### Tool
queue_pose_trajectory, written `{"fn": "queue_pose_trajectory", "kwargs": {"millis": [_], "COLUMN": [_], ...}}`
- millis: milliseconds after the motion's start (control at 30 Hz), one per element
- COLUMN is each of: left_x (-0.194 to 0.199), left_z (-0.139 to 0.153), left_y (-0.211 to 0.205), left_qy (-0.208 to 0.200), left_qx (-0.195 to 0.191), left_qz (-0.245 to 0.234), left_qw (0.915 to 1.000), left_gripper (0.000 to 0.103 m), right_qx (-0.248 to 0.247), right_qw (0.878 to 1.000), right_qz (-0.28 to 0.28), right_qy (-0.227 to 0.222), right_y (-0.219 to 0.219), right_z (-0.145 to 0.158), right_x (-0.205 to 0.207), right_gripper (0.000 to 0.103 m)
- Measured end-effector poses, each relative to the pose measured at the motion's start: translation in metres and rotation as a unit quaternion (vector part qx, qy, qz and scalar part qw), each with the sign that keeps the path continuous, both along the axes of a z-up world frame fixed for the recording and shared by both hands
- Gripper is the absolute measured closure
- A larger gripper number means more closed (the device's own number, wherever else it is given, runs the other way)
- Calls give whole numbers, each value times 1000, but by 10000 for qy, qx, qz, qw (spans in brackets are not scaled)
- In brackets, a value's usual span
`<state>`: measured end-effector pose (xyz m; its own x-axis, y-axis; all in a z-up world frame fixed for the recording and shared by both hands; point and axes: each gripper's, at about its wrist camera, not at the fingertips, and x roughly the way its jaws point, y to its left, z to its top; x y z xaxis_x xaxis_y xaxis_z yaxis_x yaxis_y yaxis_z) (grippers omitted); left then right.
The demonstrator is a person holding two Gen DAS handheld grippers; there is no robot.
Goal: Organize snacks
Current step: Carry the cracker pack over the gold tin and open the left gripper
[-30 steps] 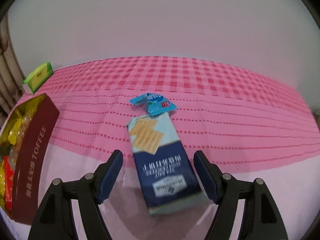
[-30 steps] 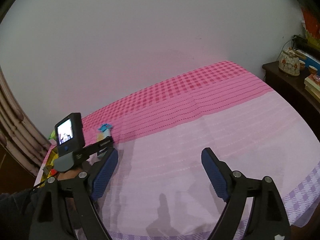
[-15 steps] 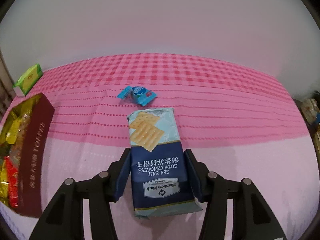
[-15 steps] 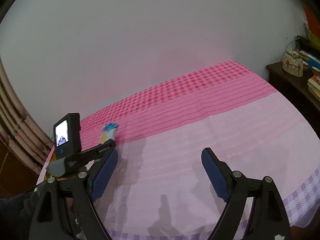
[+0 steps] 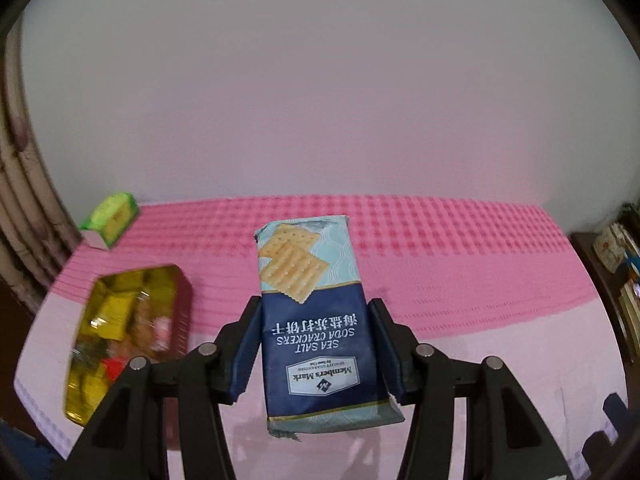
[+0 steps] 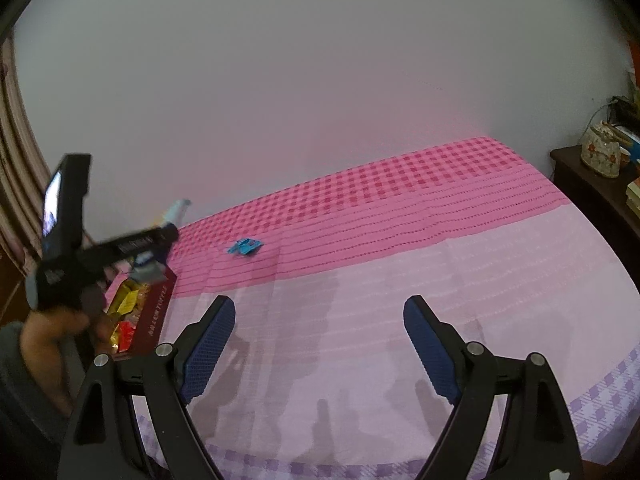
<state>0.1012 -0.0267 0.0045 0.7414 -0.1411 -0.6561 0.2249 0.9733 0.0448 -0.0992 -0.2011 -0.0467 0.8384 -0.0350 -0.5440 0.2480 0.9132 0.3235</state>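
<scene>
Left gripper (image 5: pixel 314 344) pinches the cracker pack (image 5: pixel 316 328) by its long edges. Right gripper (image 6: pixel 318 344) hangs spread over bare pink cloth (image 6: pixel 360 300), toffee box (image 6: pixel 154 312) at its left edge.

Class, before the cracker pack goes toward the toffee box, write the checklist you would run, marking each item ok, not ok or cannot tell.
1. Left gripper fingers clamp the cracker pack: ok.
2. Pack lifted off the cloth: ok.
3. Toffee box open: ok.
4. Room in the box for the pack: cannot tell.
5. Right gripper empty and apart: ok.
6. Blue candy out of the path: ok.
</scene>
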Motion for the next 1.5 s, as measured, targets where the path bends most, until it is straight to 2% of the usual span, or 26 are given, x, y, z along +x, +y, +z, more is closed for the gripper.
{"fn": "queue_pose_trajectory", "kwargs": {"millis": [167, 433, 1500], "left_x": [5, 13, 31], "left_z": [22, 35, 12], "left_y": [30, 71, 135], "left_qy": [-177, -275, -25], "left_qx": [32, 132, 444], "left_qz": [267, 644, 1379], "left_qw": [9995, 9975, 9894], "left_gripper": [50, 50, 50], "right_qx": [-28, -41, 39], "right_qw": [9999, 9997, 9992], "right_qz": [122, 245, 372], "right_qy": [1, 15, 100], "right_y": [8, 16, 21], "right_z": [1, 1, -1], "right_x": [1, 1, 2], "right_gripper": [17, 17, 16]}}
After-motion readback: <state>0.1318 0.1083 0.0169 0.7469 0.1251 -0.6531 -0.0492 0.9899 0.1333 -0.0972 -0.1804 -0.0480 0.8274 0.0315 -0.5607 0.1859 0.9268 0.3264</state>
